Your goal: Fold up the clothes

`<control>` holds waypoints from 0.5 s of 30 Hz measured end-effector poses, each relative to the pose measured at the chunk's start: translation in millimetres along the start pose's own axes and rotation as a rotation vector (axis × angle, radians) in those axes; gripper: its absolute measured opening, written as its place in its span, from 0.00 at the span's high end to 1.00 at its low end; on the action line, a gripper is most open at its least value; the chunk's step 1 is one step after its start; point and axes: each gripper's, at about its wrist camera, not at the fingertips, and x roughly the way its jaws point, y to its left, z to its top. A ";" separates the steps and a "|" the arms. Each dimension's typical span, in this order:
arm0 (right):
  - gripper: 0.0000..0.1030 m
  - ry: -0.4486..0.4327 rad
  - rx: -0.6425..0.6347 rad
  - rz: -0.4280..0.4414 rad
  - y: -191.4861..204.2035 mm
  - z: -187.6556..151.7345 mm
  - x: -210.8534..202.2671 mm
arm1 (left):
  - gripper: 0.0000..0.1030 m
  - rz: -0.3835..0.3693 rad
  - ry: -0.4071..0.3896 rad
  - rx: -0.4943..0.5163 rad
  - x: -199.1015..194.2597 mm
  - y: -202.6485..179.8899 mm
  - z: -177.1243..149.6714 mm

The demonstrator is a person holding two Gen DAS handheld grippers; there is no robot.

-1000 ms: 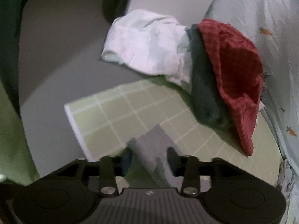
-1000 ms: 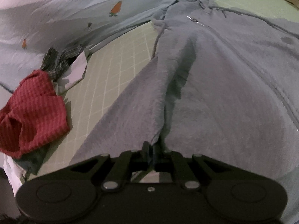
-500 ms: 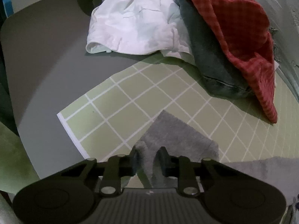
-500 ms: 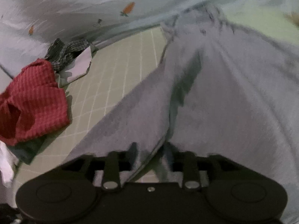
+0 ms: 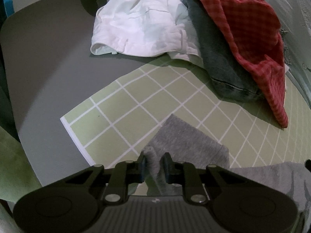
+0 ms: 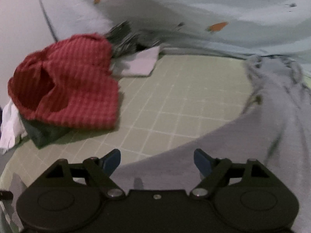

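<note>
A grey sweatshirt [image 5: 186, 141] lies on a green grid mat [image 5: 136, 106]. One corner of it reaches toward the mat's edge. My left gripper [image 5: 154, 159] is closing on a pinched fold of that grey cloth, and the pads press on it from both sides. In the right wrist view the sweatshirt [image 6: 262, 136] spreads across the lower right of the mat [image 6: 184, 97]. My right gripper [image 6: 157, 157] hovers over its edge with the jaws opening wide and nothing between the blue pads.
A pile of clothes sits at the mat's far side: a red checked garment [image 5: 248, 31] on a dark green one [image 5: 217, 62], beside a white one [image 5: 140, 25]. A pale blue carrot-print sheet [image 6: 213, 3] lies behind. A grey tabletop [image 5: 48, 58] borders the mat.
The left jaws narrowed onto the grey fold as the gripper tilted and shifted slightly. The right gripper let go of the sweatshirt, opened wide and swung left, rolling toward the red pile.
</note>
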 end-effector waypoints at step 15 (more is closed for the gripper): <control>0.73 0.016 -0.124 -0.068 7.8 -15.7 17.3 | 0.83 -0.008 0.003 -0.003 0.9 2.0 -0.9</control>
